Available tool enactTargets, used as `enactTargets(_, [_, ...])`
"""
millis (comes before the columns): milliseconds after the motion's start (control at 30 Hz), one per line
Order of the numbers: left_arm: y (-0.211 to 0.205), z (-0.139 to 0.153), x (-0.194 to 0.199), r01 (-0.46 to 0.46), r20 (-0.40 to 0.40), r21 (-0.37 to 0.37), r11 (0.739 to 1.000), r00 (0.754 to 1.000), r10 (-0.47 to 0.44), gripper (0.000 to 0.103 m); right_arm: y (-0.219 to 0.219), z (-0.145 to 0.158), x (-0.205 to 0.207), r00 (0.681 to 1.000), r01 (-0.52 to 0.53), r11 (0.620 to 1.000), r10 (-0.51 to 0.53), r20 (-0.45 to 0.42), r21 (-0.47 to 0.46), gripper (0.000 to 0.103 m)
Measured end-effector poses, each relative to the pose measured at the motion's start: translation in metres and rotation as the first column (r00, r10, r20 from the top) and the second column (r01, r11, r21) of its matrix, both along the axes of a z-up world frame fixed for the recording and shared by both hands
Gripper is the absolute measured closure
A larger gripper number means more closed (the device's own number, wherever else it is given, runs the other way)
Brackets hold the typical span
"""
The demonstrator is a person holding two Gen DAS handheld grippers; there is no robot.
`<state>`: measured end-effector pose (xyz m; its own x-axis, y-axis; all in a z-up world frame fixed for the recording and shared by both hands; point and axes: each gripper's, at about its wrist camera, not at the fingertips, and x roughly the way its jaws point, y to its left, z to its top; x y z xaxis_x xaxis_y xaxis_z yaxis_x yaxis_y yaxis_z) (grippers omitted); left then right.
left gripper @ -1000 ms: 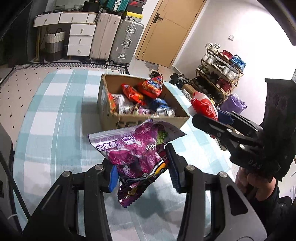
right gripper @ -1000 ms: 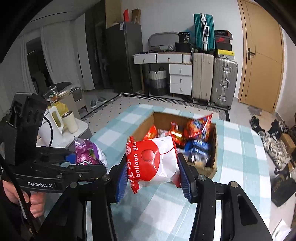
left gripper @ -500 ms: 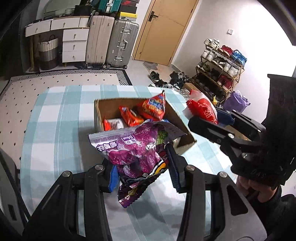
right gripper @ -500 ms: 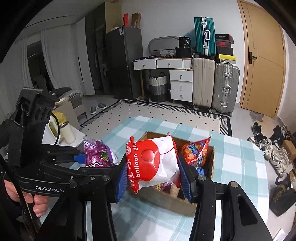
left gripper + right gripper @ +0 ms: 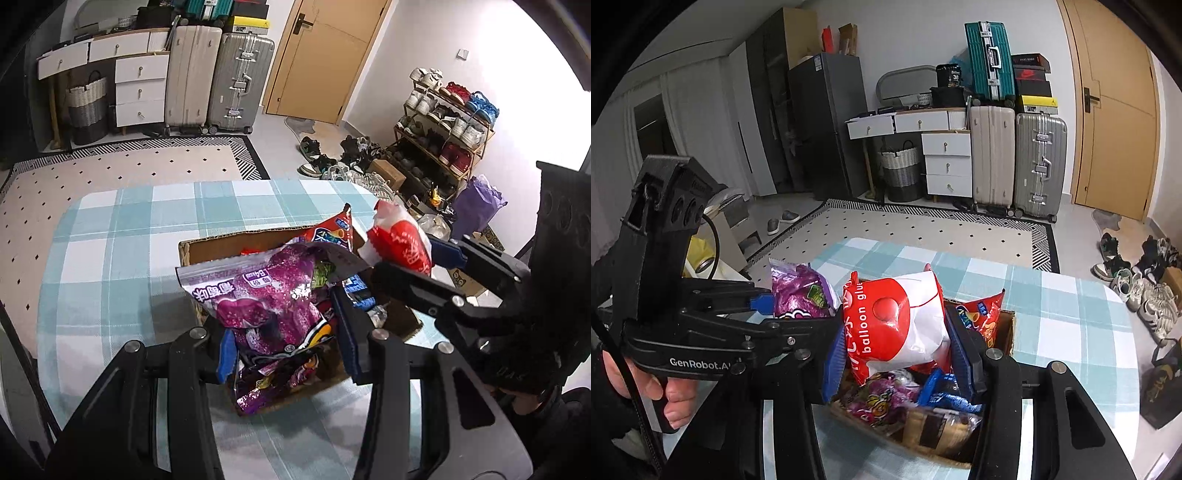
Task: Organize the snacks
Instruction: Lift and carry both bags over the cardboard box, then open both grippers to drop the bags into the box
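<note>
The left claw is clamped on a purple snack bag, its blue pads pressing the crumpled lower part of the bag from both sides. The bag hangs over the near left part of an open cardboard box, with its printed top edge tilted up toward the far left.

The right claw is clamped on a red and white bag printed "balloon glu", held upright between its blue pads over the same cardboard box. In the left wrist view this red and white bag sits to the right of the purple one, above the box's far right corner, and the right claw reaches in from the right.

In the right wrist view the purple snack bag shows just left of the red and white one, carried by the left claw, whose handle is gripped by a hand at the lower left.

Inside the box lie more snacks: an orange and red chip bag standing at the far side, a blue packet near the middle, and a pink wrapped packet at the near left. The box rests on a surface covered by a teal and white checked cloth.
</note>
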<state>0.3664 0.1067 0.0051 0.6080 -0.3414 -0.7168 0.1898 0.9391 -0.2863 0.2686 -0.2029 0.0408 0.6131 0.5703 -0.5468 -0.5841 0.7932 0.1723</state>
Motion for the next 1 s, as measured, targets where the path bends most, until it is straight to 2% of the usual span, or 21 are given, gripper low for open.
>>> enactTargets(367, [-0.002, -0.033, 0.044, 0.019, -0.036, -0.043, 0.999, 0.999, -0.021, 0.061, 0.0, -0.03, 0.027, 0.999, -0.012, 1.0, 0.012, -0.043, -0.01, 0.052])
enactTargets(433, [-0.004, -0.037, 0.051, 0.005, -0.05, -0.027, 1.0, 0.999, -0.007, 0.053, 0.0, -0.033, 0.031, 0.999, 0.001, 1.0, -0.001, -0.041, -0.013, 0.042])
enactTargets(467, [-0.005, -0.039, 0.054, 0.0, -0.055, -0.019, 1.0, 0.998, -0.001, 0.043, -0.002, -0.034, 0.032, 0.999, 0.015, 1.0, -0.016, -0.036, -0.015, 0.04])
enactTargets(500, [-0.005, -0.04, 0.055, 0.0, -0.053, -0.018, 1.0, 0.999, 0.0, 0.038, -0.003, -0.035, 0.034, 0.999, 0.029, 0.999, -0.03, -0.032, -0.014, 0.038])
enactTargets(600, [-0.005, -0.038, 0.053, 0.003, -0.035, -0.016, 1.0, 0.999, -0.003, 0.031, -0.011, -0.035, 0.034, 0.999, 0.04, 0.999, -0.04, -0.035, 0.008, 0.036])
enactTargets(1000, [-0.004, -0.015, 0.024, -0.025, 0.006, 0.012, 1.0, 1.0, 0.025, 0.027, -0.031, -0.013, 0.012, 0.998, 0.06, 0.998, -0.061, 0.033, 0.023, 0.028])
